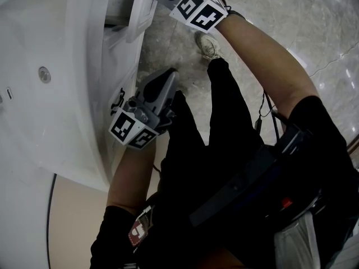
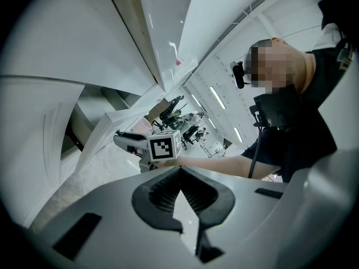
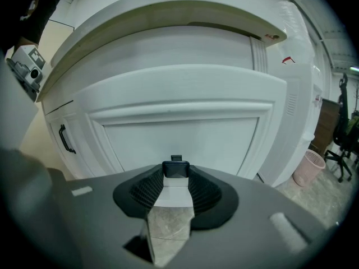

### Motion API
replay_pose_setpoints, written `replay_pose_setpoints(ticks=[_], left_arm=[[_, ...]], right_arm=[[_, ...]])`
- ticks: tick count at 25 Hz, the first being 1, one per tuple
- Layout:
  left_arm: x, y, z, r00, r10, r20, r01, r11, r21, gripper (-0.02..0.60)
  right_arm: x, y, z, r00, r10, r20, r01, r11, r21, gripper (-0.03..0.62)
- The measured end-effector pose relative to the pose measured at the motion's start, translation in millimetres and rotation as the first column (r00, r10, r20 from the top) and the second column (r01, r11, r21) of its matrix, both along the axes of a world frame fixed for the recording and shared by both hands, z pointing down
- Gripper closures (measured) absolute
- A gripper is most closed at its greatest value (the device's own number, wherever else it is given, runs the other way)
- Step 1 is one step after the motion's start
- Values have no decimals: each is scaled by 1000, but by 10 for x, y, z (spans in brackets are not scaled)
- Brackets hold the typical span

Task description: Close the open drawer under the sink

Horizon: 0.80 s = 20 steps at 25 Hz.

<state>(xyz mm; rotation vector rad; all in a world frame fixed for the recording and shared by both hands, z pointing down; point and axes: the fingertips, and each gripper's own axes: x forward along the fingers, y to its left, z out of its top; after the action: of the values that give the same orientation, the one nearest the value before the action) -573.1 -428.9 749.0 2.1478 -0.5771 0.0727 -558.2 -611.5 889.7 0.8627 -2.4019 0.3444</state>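
The white drawer (image 1: pixel 138 17) under the sink (image 1: pixel 50 83) stands pulled out at the top of the head view. In the right gripper view its panelled front (image 3: pixel 179 133) fills the frame, and its small black handle (image 3: pixel 176 159) sits between the tips of my right gripper (image 3: pixel 176 171), which is shut on it. In the left gripper view the right gripper (image 2: pixel 134 142) reaches the drawer (image 2: pixel 98 130) from the side. My left gripper (image 1: pixel 167 76) hangs lower beside the cabinet, jaws shut and empty, their tips (image 2: pixel 179 171) touching.
A cabinet door with a black handle (image 3: pixel 66 139) is left of the drawer, close to the left gripper's marker cube (image 1: pixel 132 130). A pink bin (image 3: pixel 309 167) and office chairs stand to the right. The person's legs and a shoe (image 1: pixel 208 46) are on the tiled floor.
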Motion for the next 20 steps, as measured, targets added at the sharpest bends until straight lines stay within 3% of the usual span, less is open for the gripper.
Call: replay_pose_setpoints(ticks=[20], left_arm=[[-174, -19, -76, 999, -41, -32, 41, 999, -4, 581]], right_arm=[[-348, -268, -7, 1000, -8, -7, 8, 1000, -1, 459]])
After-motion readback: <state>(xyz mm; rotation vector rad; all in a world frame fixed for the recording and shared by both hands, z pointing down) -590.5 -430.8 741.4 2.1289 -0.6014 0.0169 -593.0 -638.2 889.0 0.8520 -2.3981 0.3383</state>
